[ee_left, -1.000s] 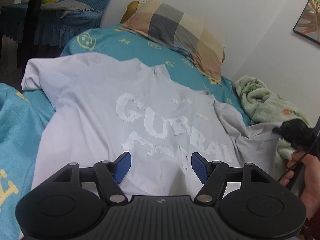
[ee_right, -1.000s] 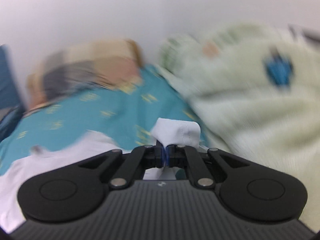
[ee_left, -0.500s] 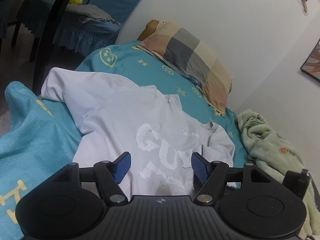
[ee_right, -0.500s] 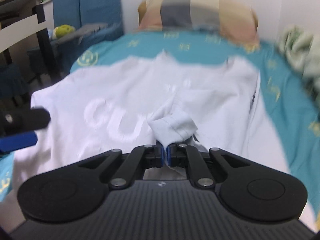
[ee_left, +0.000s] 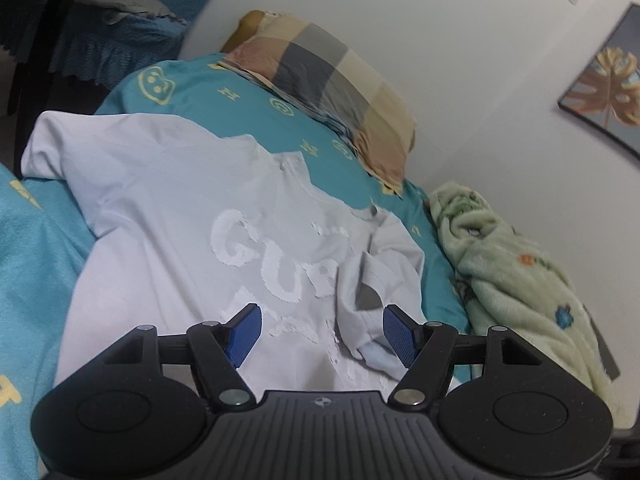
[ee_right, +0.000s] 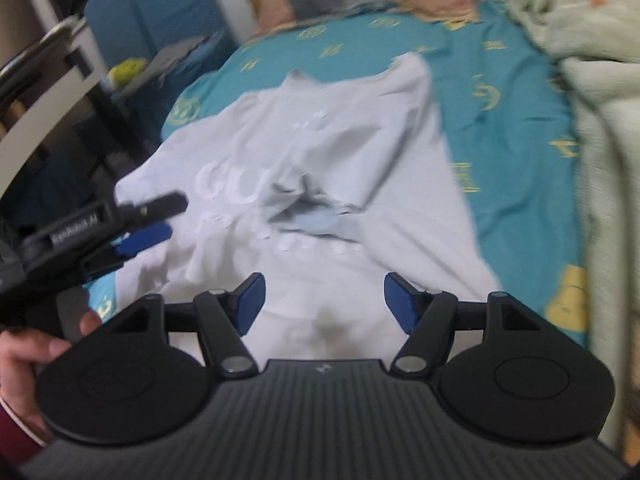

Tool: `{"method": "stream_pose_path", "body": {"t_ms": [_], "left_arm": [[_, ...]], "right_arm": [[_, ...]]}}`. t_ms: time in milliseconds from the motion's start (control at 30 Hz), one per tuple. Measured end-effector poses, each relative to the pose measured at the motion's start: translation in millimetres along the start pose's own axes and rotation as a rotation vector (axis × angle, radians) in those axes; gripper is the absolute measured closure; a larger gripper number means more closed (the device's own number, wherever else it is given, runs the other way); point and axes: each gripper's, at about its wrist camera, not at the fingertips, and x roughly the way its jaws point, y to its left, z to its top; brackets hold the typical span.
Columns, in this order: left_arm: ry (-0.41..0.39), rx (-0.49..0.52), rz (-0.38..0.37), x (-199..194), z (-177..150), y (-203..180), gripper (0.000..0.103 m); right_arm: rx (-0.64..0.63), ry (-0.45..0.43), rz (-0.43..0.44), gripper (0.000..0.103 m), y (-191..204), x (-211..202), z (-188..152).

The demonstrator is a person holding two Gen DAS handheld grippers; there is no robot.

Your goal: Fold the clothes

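on the teal bed (ee_left: 256, 120) a white t-shirt (ee_left: 168, 208) lies flat, right sleeve (ee_left: 372, 280) folded inward, left sleeve (ee_left: 60, 144) still spread. left claw (ee_left: 320, 332) and right claw (ee_right: 324, 300) both gape wide, holding nothing.

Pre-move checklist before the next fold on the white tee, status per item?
1. Right gripper released: ok, jaws wide open, nothing between them.
2. Left gripper free for a grasp: ok, open and empty.
3. Folded-in sleeve lies on the white T-shirt: ok, it rests over the lettering, though bunched rather than flat.
4. Opposite sleeve folded: not ok, it lies spread out toward the bed edge.
5. Shirt body flat: not ok, creases show around the folded sleeve in the right wrist view.
6. Space beside the shirt: ok, the green blanket and pillow lie off the shirt.
7. Hem position: cannot tell, hidden below the grippers.
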Motion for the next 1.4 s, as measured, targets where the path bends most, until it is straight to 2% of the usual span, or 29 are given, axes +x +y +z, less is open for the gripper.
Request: {"method": "stream_pose_path", "body": {"t_ms": [167,367,533,667,867,967,1000,1033,1133,1267,1400], "left_arm": [[0.036,0.147,0.053,8.7,-13.9,-26.0,0.033],[0.058,0.384,0.13,34.1,-22.7,-64.6,0.034],[0.073,0.495,0.177,73.9,-3.8,-84.6,0.035],[0.124,0.617,0.203,112.0,7.0,-93.4,0.038],[0.249,0.917,0.21,162.3,0.4,-120.5,0.044],[0.296,1.038,0.273,186.6,-4.5,-128.6,0.062],[0.312,1.049,0.289,193.8,-3.2,-129.2,0.078],[0.319,1.044,0.3,198.3,-0.6,-130.0,0.095],[0.281,0.893,0.248,192.4,25.6,-125.2,0.099],[0.117,0.57,0.184,164.4,79.1,-112.5,0.099],[0.054,0.374,0.17,166.6,116.9,-100.2,0.101]], "right_arm": [[0.105,-0.015,-0.028,0.035,-25.2,-34.4,-4.9],[0.022,-0.005,-0.027,0.035,-28.7,-13.9,0.9],[-0.048,0.003,-0.025,0.035,-31.6,3.1,5.8],[-0.104,0.01,-0.024,0.036,-33.9,16.8,9.8],[-0.07,0.061,-0.025,0.036,-43.3,32.8,8.9],[-0.051,0.075,-0.041,0.036,-48.3,38.6,7.5],[-0.047,0.078,-0.044,0.036,-49.6,40.4,7.0],[-0.047,0.079,-0.045,0.036,-49.2,40.3,6.3],[-0.048,0.082,-0.049,0.036,-48.1,39.8,4.3],[-0.056,0.1,-0.022,0.036,-40.8,38.2,1.4],[-0.069,0.113,0.009,0.034,-32.2,35.8,-1.6]]}}
